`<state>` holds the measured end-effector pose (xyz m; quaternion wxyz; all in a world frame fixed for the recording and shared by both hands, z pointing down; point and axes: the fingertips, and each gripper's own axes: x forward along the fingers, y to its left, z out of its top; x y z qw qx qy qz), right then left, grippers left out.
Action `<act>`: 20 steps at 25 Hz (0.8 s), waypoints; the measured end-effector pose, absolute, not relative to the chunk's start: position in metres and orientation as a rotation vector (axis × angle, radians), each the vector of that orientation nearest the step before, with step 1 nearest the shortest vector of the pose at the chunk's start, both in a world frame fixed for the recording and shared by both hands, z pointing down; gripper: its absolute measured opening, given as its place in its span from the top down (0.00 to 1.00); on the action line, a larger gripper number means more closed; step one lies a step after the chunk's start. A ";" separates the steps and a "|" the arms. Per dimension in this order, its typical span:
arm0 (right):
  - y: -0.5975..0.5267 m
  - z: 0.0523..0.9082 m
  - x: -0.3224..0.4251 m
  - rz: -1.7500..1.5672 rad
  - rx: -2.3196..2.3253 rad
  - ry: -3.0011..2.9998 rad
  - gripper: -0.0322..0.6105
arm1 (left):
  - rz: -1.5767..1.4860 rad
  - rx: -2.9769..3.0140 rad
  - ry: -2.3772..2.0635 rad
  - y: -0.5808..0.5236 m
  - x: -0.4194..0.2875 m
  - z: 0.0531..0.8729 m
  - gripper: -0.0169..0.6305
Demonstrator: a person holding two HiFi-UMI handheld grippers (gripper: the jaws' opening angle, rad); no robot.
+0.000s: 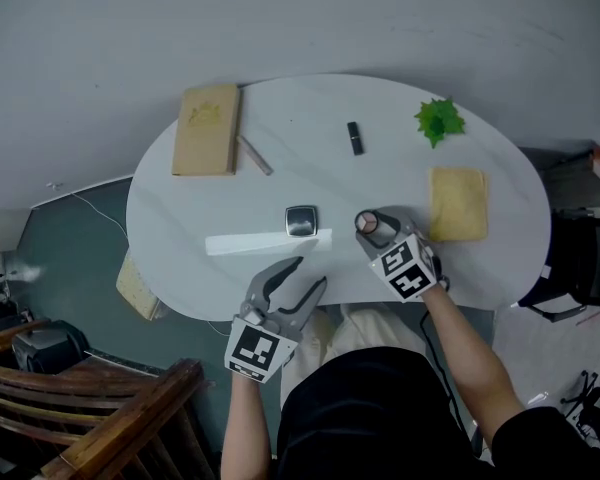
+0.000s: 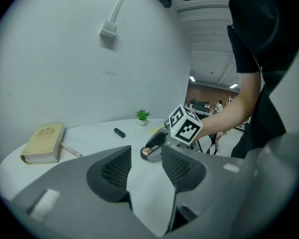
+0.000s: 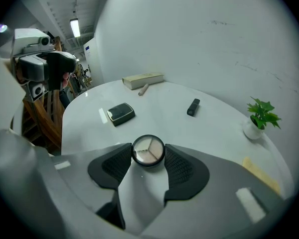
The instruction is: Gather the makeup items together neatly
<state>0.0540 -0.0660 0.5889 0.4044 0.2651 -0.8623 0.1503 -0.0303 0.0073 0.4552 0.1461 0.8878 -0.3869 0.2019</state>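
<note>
- Your right gripper [image 3: 148, 154] is clamping its fingers on the round compact [image 1: 366, 222] (three shades showing), holding it over the white table [image 1: 280, 118].
- Your left gripper [image 2: 146, 159] is hovering, fingers apart, nothing between them.
- The square compact [image 1: 301, 221] is lying just beyond the left fingertips, and the black lipstick [image 1: 355, 137] is lying well past both grippers.

We see a white oval table [image 1: 280, 118] set against a white wall [image 1: 280, 18]. A tan hardcover book [image 1: 207, 129] lies flat near the table's far left edge. At the far right stands a small green plant [image 1: 439, 121] in a white pot, and nearer to us a pale yellow rectangular pad [image 1: 458, 204] lies flat. A brown wooden chair [image 1: 110, 408] stands on the floor at lower left, apart from the table. A white cable [image 2: 119, 6] hangs down the wall.
</note>
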 end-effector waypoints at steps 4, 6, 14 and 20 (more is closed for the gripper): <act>-0.063 0.585 0.037 0.367 0.637 -2.194 0.61 | 0.574 2.549 -1.127 0.008 -0.036 0.454 0.69; -0.063 0.583 0.030 0.354 0.626 -2.201 0.61 | 0.572 2.545 -1.133 0.008 -0.038 0.454 0.69; -0.066 0.586 0.007 0.349 0.587 -2.213 0.61 | 0.577 2.527 -1.162 0.009 -0.047 0.455 0.69; -0.066 0.588 -0.002 0.339 0.563 -2.211 0.61 | 0.568 2.518 -1.172 0.009 -0.050 0.455 0.69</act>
